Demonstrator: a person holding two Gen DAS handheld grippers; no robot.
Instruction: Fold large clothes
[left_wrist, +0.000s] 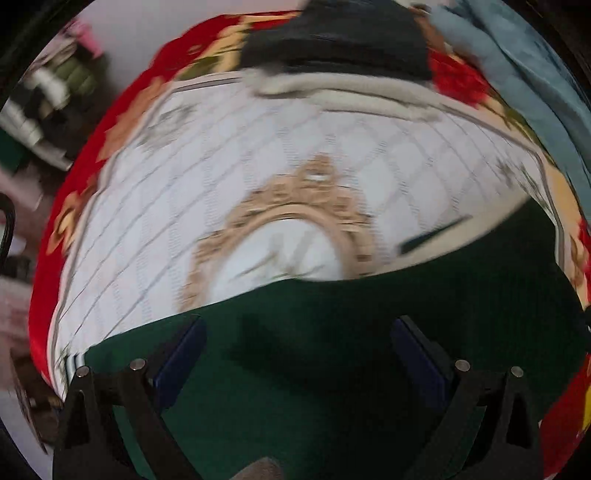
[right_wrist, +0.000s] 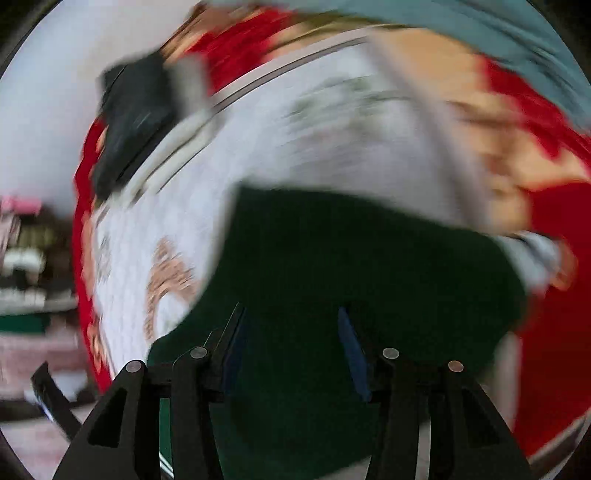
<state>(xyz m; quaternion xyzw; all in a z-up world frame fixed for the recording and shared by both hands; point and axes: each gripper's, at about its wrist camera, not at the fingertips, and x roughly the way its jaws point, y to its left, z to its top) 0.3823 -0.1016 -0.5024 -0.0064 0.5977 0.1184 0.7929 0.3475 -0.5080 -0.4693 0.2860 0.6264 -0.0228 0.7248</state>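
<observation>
The dark green garment (left_wrist: 369, 350) lies spread on the bed, on a white quilted cover (left_wrist: 258, 155) with a gold oval motif (left_wrist: 284, 236), and it sits directly under and ahead of both my tongs; my left tongs (left_wrist: 297, 354) stand wide apart with nothing between the blue pads, green cloth showing in the gap; my right tongs (right_wrist: 291, 350) are also parted, less widely, and grip nothing that I can see. In the left view the garment's far edge (left_wrist: 369, 275) runs as a long slanted line from low at the left to higher at the right, so the cloth stretches away to my right; in the right view the green mass fills the middle and reaches toward a pale cuff-like end (right_wrist: 535, 254) at the right, though the blur keeps me from saying what that end is. I judge the long axis lies across my front, left to right; neither side looks clearly nearer, since both hang just over the cloth. A red flowered blanket (left_wrist: 92, 166) borders the cover; a black folded pile (left_wrist: 340, 40) lies at the far side, well apart from the green garment.
</observation>
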